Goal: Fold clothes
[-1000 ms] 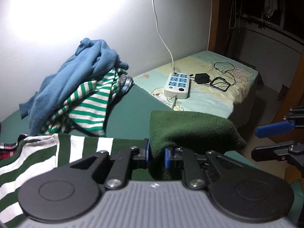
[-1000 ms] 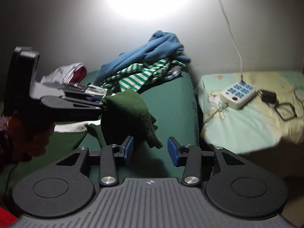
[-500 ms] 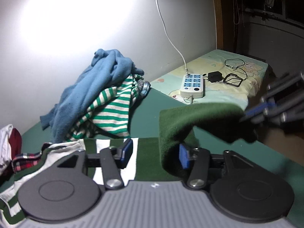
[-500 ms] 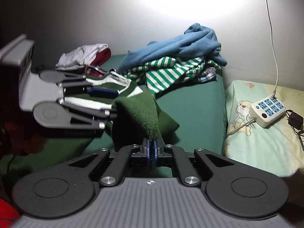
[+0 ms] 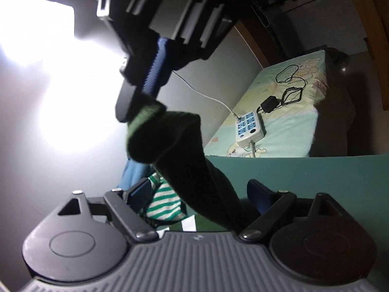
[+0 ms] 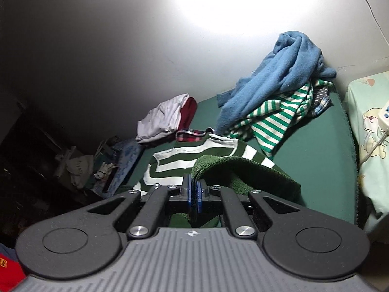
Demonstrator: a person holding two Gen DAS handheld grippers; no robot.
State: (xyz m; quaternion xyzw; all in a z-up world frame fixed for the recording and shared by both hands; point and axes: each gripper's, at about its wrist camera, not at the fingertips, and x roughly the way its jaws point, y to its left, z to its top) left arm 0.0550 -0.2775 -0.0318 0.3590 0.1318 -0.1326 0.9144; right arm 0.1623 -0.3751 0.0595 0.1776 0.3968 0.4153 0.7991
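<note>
Here the right gripper [image 6: 193,196] has its blue jaws pressed fully together on an edge of the dark green knit sweater with white stripes [image 6: 192,160], and it holds that pinched sleeve or corner raised, so the cloth arches up off the garment and drapes back down to its right. That lifted grip looks meant to carry the flap over the body of the sweater as a fold; which fold of the sequence it is, the pictures do not settle.

The left gripper [image 5: 199,194] stands with its jaws wide apart and grips nothing. The same dark green cloth [image 5: 184,160] runs up between them from below to the other gripper overhead, seen here tilted and in shadow, so the left one seems free to take a fresh hold or to smooth the fabric.

The rest of the sweater lies flat, stripes up, on the green-covered surface [image 6: 316,146], near its front edge. Beyond it, against the far edge by the wall, a heap of a blue fleece garment [image 6: 274,73] sits on top of a green-and-white striped shirt [image 6: 272,121], loose and unfolded. To their left a small pale and red stack [image 6: 167,116] lies apart, seemingly folded. At the right, on a bed with a pastel cartoon sheet [image 5: 291,121], rests a white power strip [image 5: 249,129] with its cord running up the wall.
</note>
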